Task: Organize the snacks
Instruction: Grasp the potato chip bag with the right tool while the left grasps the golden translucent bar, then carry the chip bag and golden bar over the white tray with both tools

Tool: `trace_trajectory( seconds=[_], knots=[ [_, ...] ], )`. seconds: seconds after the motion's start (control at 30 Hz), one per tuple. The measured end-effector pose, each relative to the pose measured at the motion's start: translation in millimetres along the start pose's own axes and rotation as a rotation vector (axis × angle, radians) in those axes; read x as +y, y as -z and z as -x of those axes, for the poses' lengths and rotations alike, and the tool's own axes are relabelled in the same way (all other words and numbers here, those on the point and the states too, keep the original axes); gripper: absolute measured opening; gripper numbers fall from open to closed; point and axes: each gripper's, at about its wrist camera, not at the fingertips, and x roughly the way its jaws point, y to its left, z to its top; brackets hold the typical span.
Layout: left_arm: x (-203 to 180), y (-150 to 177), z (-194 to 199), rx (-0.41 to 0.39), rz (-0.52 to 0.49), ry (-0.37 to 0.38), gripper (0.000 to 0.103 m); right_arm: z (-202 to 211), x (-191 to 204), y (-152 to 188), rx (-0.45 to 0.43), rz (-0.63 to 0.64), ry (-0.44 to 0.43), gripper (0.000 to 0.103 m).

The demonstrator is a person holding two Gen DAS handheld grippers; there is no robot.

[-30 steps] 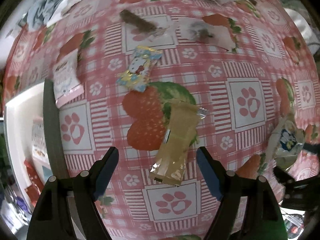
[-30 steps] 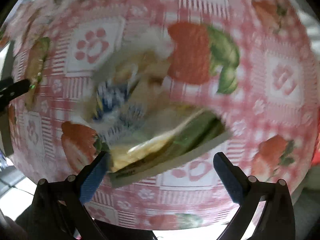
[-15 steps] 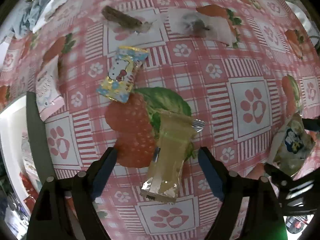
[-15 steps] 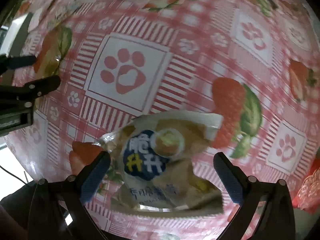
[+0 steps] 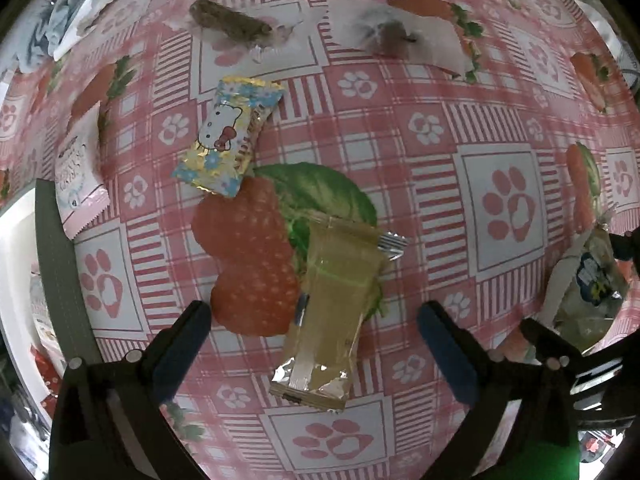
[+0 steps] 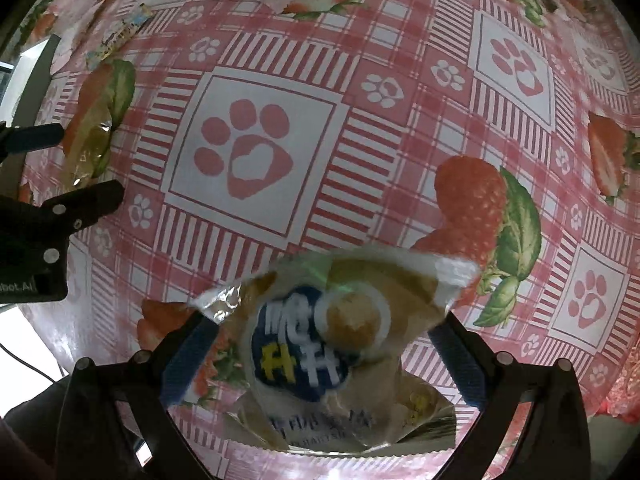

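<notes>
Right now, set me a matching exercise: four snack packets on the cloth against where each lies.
1. golden bar packet
2. Hello Kitty packet
3. blue-labelled packet
4. pink-white sachet

A. between the right gripper's open jaws
B. beside the grey tray edge
C. between the left gripper's open jaws
D. just beyond the printed strawberry

Pairs: 1-C, 2-D, 3-A, 4-B

tan translucent snack bar [image 5: 336, 312] is lying flat on the strawberry print, long axis running away from the camera, silver crimped ends. blue-and-white biscuit pouch [image 6: 336, 344] is sitting crumpled, label facing up.
</notes>
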Motion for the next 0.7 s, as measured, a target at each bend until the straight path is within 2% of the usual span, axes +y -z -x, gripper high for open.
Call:
trace_trajectory(
  seconds=[0.1,0.17,0.27,0.33,0.37,0.4,0.43,0.47,0.7],
  knots=[
    [1,-2,4,0.006,-0.001,-0.005,0.103,-2,-1,0,0.021,-0.007,0.0,0.103],
    [1,-4,8,0.006,-0.005,-0.001,0.098,-3,-2,-4,0.043,-0.042,-0.005,0.103],
    [-7,-5,21,-0.014,-0.046,-0.004,0.086,4,-8,-2,0.038,-0.11,-0.008,0.088],
    [-13,-5,26,-0.033,-0.076,-0.006,0.067,11,-12,-1,0.036,-0.142,-0.011,0.061],
    [-16,-4,29,-0.042,-0.088,-0.005,0.054,13,-13,-1,0.038,-0.156,-0.025,0.06],
    [-17,-4,31,-0.047,-0.094,-0.006,0.046,14,-15,0,0.041,-0.173,-0.044,0.059],
    [-17,-4,32,-0.05,-0.099,-0.006,0.028,15,-17,2,0.046,-0.198,-0.069,0.059],
    [-16,-3,34,-0.045,-0.1,0.01,0.025,15,-18,3,0.049,-0.215,-0.083,0.059],
    [4,19,43,-0.038,-0.087,0.083,0.025,20,-8,33,0.075,-0.309,-0.187,0.059]
  ],
)
